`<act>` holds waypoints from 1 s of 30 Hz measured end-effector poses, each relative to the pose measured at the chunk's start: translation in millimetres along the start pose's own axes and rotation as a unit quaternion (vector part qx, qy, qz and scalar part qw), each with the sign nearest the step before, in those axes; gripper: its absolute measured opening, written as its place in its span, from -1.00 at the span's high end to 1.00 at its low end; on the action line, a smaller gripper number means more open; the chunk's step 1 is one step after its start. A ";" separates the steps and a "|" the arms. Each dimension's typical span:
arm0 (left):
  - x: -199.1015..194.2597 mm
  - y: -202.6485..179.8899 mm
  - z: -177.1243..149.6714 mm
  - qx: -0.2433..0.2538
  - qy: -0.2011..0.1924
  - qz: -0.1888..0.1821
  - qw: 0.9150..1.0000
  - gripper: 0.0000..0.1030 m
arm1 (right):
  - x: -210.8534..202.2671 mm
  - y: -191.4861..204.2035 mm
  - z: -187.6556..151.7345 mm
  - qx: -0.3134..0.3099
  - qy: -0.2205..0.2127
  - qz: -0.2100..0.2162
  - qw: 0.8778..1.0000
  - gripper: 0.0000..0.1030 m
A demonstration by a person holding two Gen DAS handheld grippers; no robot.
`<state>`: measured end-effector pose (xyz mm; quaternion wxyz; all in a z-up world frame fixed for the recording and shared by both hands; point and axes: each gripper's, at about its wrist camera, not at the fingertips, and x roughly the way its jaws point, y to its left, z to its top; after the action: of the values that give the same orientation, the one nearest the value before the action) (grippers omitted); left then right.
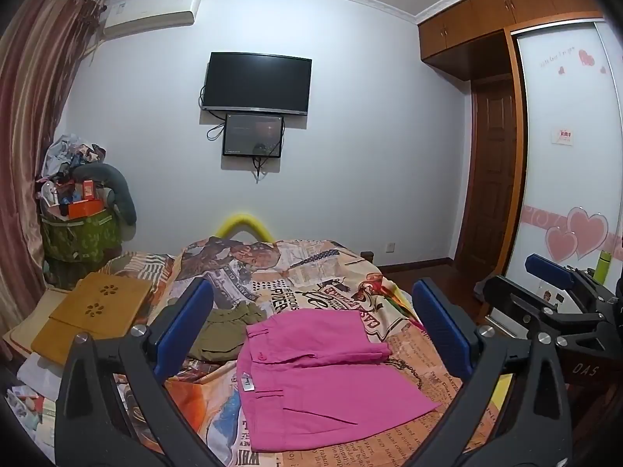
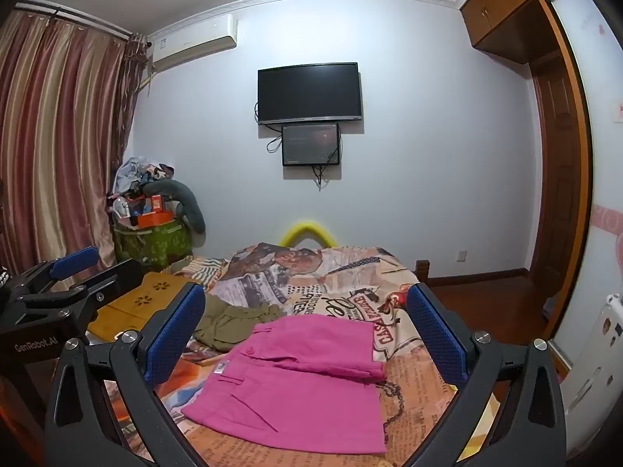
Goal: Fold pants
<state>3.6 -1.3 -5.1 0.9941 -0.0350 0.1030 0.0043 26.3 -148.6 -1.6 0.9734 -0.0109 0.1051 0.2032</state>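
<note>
Left gripper and right gripper: both spread wide, holding nothing, above the pink pants. Pants: folded, lying on the patterned bedspread, near edge cut off by gripper frames. Olive garment just beside the pants, partly hidden.

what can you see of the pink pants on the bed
The pink pants lie flat on the printed bedspread, folded into a compact rectangle with one layer doubled over the far part. The fabric looks like a plain woven cotton, bright magenta. A waistband with a button, a white label and a slit pocket show. An olive garment lies at the far left corner, apparently touching. Neither gripper touches them.
</note>
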 end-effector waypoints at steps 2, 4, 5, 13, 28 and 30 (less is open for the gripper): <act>0.3 -0.1 -0.2 0.000 0.000 0.001 1.000 -1.00 | -0.3 0.1 -0.2 0.001 0.000 0.000 1.000 -1.00; 0.1 0.1 1.0 -0.001 0.000 0.001 1.000 -1.00 | 0.3 3.6 -0.9 0.002 0.001 0.001 1.000 -1.00; 0.4 -1.2 1.2 -0.001 0.001 0.002 1.000 -1.00 | 0.5 4.6 -1.3 0.002 0.001 0.000 1.000 -1.00; 0.8 -3.8 2.1 -0.003 0.000 0.004 1.000 -1.00 | 0.7 3.6 -1.8 0.005 0.002 0.001 1.000 -1.00; 0.9 -2.5 1.2 -0.003 0.000 0.007 1.000 -1.00 | 1.0 3.0 -1.6 0.007 0.003 0.001 1.000 -1.00; 0.9 -2.8 1.0 -0.003 -0.001 0.008 1.000 -1.00 | 0.7 2.8 -1.4 0.007 0.003 0.001 1.000 -1.00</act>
<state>4.8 -4.0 -4.1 0.9940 -0.0369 0.1027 0.0122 25.5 -145.8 -3.0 0.9729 -0.0049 0.1093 0.2038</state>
